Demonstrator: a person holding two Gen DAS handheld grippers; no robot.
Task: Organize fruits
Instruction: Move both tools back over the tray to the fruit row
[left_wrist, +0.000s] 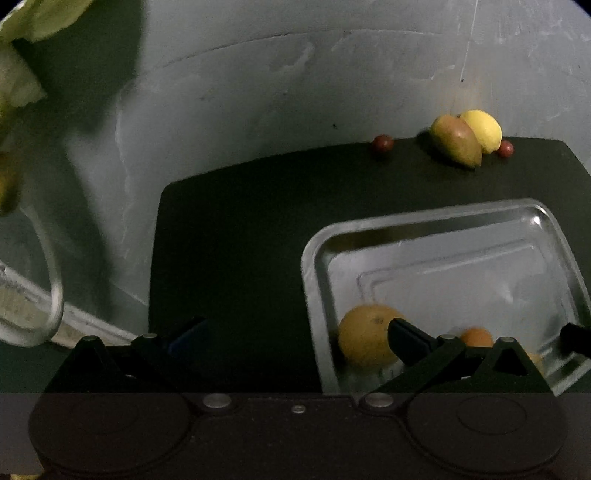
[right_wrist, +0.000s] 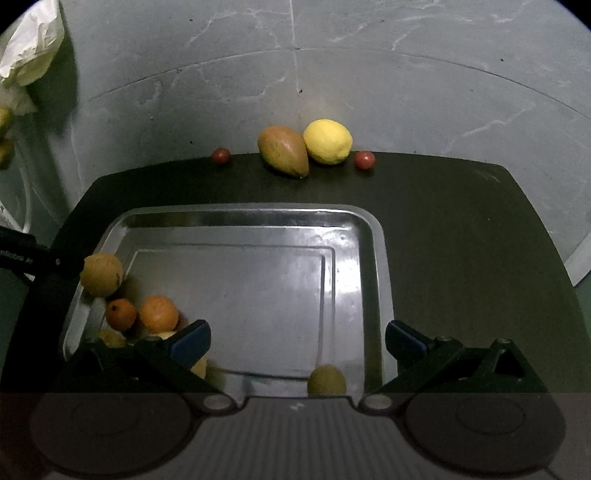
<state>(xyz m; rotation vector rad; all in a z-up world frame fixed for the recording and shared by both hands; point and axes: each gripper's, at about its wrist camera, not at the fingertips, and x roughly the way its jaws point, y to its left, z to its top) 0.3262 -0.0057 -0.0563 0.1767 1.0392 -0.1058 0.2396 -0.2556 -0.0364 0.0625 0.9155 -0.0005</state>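
Our left claw (left_wrist: 295, 332) hangs with its two fingers spread wide, nothing between them, the right finger (left_wrist: 408, 341) showing more clearly than the left. Our right claw (right_wrist: 297, 338) likewise holds its blue-padded fingers (right_wrist: 192, 338) far apart and gripping nothing

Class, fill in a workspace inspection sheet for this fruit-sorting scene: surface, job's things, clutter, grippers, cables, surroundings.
Surface: dark mat on a grey floor.
Job's things: metal tray holding several orange and yellowish fruits at its left and near side; mango, lemon and two small red fruits along the mat's far edge.
Clutter: pale crumpled bag, far left.
Grippers: left gripper open, one finger by a yellow-orange fruit; right gripper open, empty.
Cables: nothing seen.
Surroundings: cracked grey wall.
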